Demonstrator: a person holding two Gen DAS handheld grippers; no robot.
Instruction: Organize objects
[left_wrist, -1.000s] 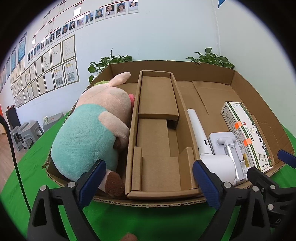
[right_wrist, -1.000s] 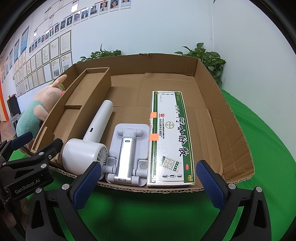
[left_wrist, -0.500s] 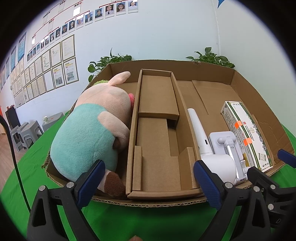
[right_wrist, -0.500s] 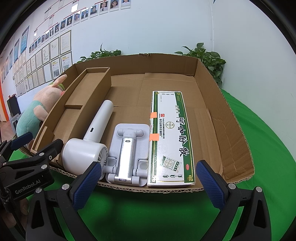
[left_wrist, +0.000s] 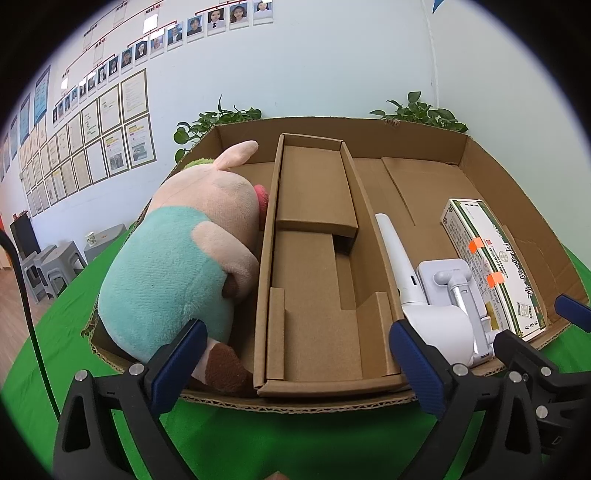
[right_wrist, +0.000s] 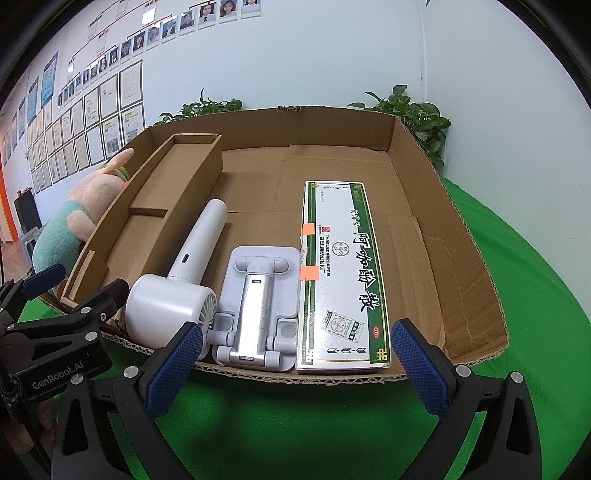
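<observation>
The long white and green cardboard medicine box (right_wrist: 341, 277) has big Chinese letters on top, a small red "OTC" mark near its close end and two orange stickers on its left edge, and the black side of the left gripper (right_wrist: 40, 291) says "GenRobot.AI". The right gripper (right_wrist: 291, 362) is spread wide with its blue padded fingers (right_wrist: 417, 365) holding nothing, just in front of the near edge of the big flat brown cardboard tray (right_wrist: 458, 266). The medicine box lies straight ahead of it, touching the grey and silver folding phone stand (right_wrist: 258, 299) on the left, and next to that is the white handheld fan (right_wrist: 177, 288). The left gripper (left_wrist: 295, 369) is spread wide and empty too (its blue fingers (left_wrist: 181, 354) sit on each side of the view). Right in front of it is a long brown cardboard insert (left_wrist: 314, 266) with nothing in it, and to its left a pink plush pig in a teal shirt (left_wrist: 177, 266) fills that end of the tray. The tray sits on a green cloth table (right_wrist: 295, 424). Behind it are green leafy plants (right_wrist: 413, 114) and a pale wall with framed papers and photos (left_wrist: 92, 136), and grey stools (left_wrist: 51, 266) stand far off to the left.
</observation>
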